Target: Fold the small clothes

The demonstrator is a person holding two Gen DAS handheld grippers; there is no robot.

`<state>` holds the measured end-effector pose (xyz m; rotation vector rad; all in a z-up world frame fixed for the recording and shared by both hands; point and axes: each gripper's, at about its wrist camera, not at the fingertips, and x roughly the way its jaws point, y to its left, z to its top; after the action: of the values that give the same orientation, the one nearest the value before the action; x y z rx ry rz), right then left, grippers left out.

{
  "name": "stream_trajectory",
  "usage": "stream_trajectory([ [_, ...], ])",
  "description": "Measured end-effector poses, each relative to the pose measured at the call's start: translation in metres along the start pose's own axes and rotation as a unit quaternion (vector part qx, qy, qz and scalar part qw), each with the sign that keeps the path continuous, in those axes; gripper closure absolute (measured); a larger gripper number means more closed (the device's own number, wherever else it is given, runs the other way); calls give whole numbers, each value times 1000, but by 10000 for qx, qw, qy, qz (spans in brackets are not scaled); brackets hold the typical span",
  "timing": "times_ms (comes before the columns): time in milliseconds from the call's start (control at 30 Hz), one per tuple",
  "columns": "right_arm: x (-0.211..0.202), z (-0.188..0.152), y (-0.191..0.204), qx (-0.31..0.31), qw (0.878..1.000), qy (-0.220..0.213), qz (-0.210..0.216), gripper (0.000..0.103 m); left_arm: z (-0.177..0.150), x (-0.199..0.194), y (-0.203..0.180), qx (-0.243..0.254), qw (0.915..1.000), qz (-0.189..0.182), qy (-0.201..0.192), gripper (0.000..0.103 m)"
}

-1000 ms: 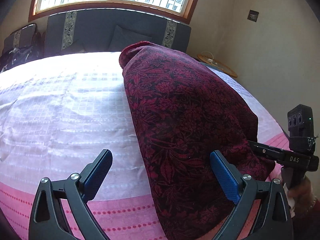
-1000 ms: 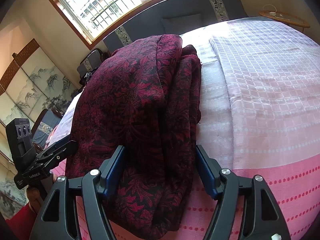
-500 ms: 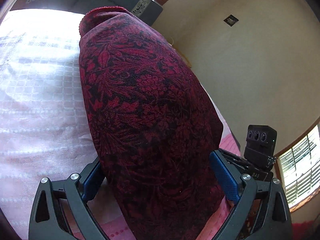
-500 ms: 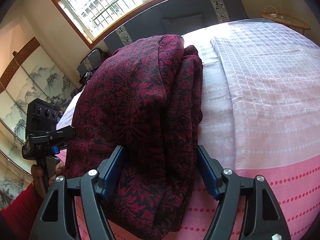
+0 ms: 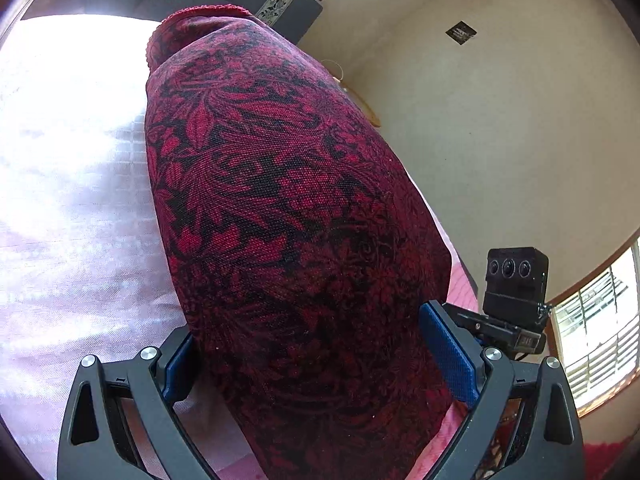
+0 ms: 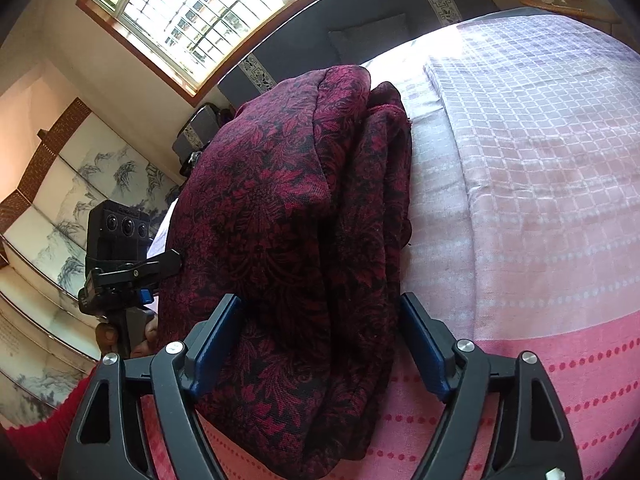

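Your folded red garment [image 6: 288,240] fills mid-frame on the pink bedspread [image 6: 560,200]. Right gripper [image 6: 320,340], jaws just widened, straddles it unpinched. Left gripper [image 5: 316,356] jaws spread around it too

Garment [image 6: 280,216]: dark red with black floral weave, folded into a long, thick, layered bundle, lying lengthwise on the pink-and-lilac bedspread [image 6: 540,160].

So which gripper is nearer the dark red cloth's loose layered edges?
Right. The right gripper has the cloth between its jaws, just opened wider, beside those edges; the left gripper is at the opposite smooth fold.
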<state>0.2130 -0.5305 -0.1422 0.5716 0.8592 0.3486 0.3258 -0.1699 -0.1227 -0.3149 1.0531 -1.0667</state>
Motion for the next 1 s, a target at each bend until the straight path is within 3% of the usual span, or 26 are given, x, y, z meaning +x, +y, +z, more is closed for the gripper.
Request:
stream_trajectory([
  [167, 7, 21, -15, 300, 9993, 55, 197, 24, -5, 1, -5, 152, 9998, 35, -86, 6],
  [400, 32, 50, -17, 253, 9985, 273, 409, 17, 0, -5, 9, -253, 9994, 118, -183, 16],
  [800, 29, 39, -13, 90, 9993, 147, 337, 16, -5, -6, 4, -139, 9987, 309, -370, 14],
  [833, 30, 39, -13, 102, 9993, 162, 332, 18, -5, -5, 4, -175, 9985, 339, -380, 16],
  [900, 30, 40, -16, 142, 9992, 201, 302, 35, -4, -4, 6, -206, 9972, 617, -365, 43],
  [933, 34, 37, -18, 276, 9985, 301, 377, 50, -4, -4, 6, -223, 9966, 694, -375, 46],
  [1000, 36, 33, -20, 427, 9976, 298, 464, 56, -5, -3, 5, -216, 9958, 802, -395, 52],
])
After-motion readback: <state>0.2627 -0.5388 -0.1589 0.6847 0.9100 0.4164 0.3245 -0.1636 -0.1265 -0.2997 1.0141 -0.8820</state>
